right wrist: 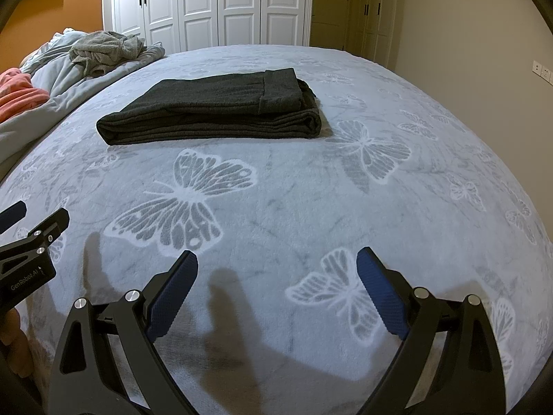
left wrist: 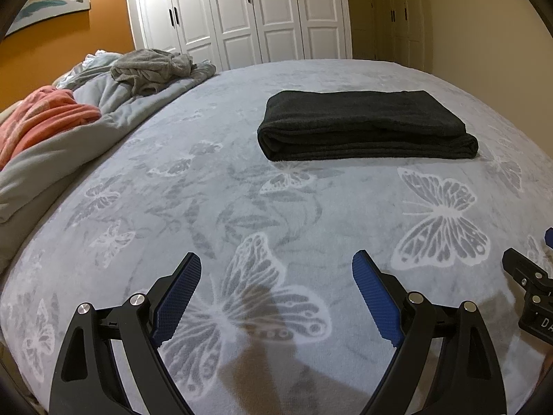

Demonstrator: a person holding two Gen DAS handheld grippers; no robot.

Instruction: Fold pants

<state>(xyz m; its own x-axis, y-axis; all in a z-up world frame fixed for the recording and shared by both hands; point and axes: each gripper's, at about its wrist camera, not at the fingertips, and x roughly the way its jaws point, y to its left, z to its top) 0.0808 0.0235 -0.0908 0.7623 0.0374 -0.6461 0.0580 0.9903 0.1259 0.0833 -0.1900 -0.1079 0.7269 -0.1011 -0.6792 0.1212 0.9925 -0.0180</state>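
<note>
Nearest in the left wrist view, the left hand-held gripper (left wrist: 276,263) is seen with its blue-padded fingers (left wrist: 178,297) spread wide, nothing held between them, above the bed (left wrist: 242,207). In the right wrist view, the right hand-held gripper (right wrist: 276,259) is likewise spread wide and empty, its blue pads (right wrist: 382,290) poised over the butterfly-printed grey blanket (right wrist: 414,207). Dark shadows of the fingers are cast on the blanket just ahead of each gripper. Each gripper is caught at the edge of the other's view, so the two are seen to be side by side.

Farther on, well apart from both grippers, the dark pants (left wrist: 366,124) are found lying on the blanket, folded into a compact rectangular stack. In the right wrist view the pants (right wrist: 214,107) are seen with a hemmed edge turned up on top at the right end.

Beyond and to the left, a rumpled grey duvet (left wrist: 52,159) is piled along the bed's side, with an orange-pink cloth (left wrist: 38,117) and a crumpled grey garment (left wrist: 152,69) lying on it. At the far end, white panelled wardrobe doors (left wrist: 242,10) are seen, and a framed picture (left wrist: 48,3) is hung on the orange wall (left wrist: 69,41).
</note>
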